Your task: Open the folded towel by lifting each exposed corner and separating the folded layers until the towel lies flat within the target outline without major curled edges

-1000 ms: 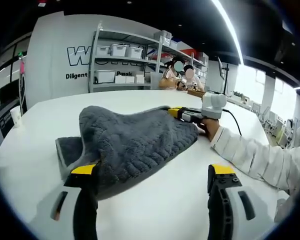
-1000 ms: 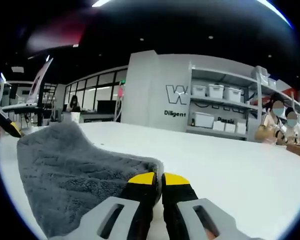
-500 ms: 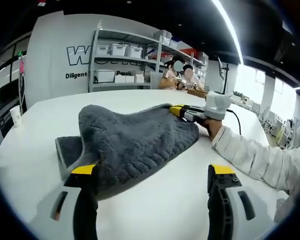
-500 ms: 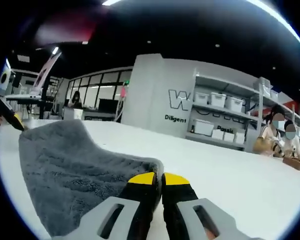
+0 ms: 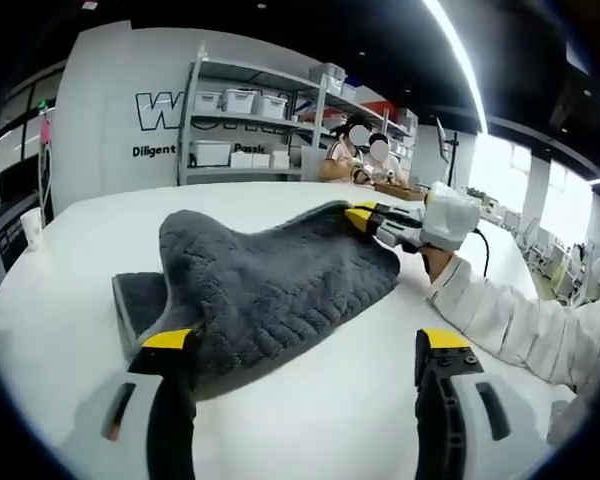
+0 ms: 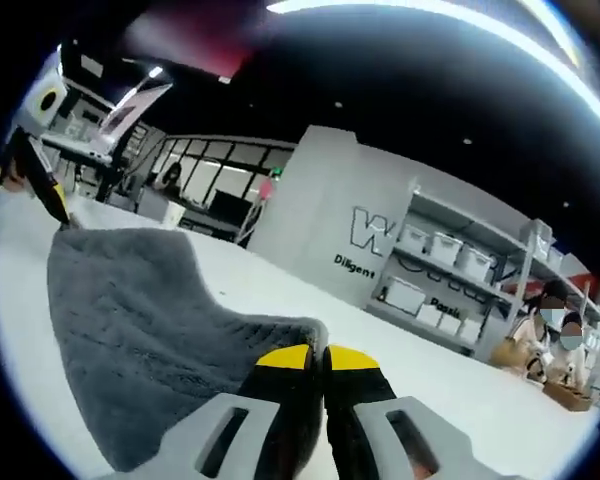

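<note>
While the right tool [image 6: 315, 362] pinches its corner, the towel [image 5: 270, 285] spreads ahead

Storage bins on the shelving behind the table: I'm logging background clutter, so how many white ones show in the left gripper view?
5 clearly: three on the upper shelf, one larger below at left, one atop the rack. Small boxes beside it may hide more.
</note>
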Demonstrator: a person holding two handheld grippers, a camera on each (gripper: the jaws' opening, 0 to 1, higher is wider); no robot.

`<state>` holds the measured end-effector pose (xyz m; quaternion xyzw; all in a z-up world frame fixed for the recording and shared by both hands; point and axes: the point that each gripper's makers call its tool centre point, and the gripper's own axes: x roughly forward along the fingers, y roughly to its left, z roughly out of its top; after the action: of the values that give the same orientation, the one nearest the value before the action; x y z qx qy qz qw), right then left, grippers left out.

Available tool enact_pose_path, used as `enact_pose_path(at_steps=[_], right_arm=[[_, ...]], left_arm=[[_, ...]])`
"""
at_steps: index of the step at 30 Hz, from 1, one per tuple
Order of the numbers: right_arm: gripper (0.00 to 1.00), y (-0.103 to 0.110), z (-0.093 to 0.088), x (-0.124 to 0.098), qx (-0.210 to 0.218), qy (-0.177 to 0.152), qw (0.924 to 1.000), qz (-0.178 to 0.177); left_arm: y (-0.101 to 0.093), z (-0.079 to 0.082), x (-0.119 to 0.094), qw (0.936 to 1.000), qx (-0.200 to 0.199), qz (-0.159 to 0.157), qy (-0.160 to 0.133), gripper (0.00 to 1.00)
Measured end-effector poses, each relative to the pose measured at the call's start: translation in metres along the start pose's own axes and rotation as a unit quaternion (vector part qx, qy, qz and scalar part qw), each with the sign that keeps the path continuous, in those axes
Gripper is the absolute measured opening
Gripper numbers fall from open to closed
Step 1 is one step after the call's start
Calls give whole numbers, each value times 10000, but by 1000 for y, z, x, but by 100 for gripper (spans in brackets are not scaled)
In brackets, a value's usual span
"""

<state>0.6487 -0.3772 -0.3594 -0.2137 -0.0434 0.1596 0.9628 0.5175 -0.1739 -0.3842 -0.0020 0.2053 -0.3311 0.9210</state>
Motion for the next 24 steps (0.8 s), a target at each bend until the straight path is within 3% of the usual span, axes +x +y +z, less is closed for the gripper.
enact_pose_path(at_steps=[11, 24], right_arm=[[0, 5, 12, -11, -399, -146, 9990, -149], [0, 27, 27, -29, -727, -326, 9968, 80]], left_arm=[[2, 1, -1, 10000, -34, 7, -25, 89], [3, 0, -2, 10000, -52, 22, -42, 89]])
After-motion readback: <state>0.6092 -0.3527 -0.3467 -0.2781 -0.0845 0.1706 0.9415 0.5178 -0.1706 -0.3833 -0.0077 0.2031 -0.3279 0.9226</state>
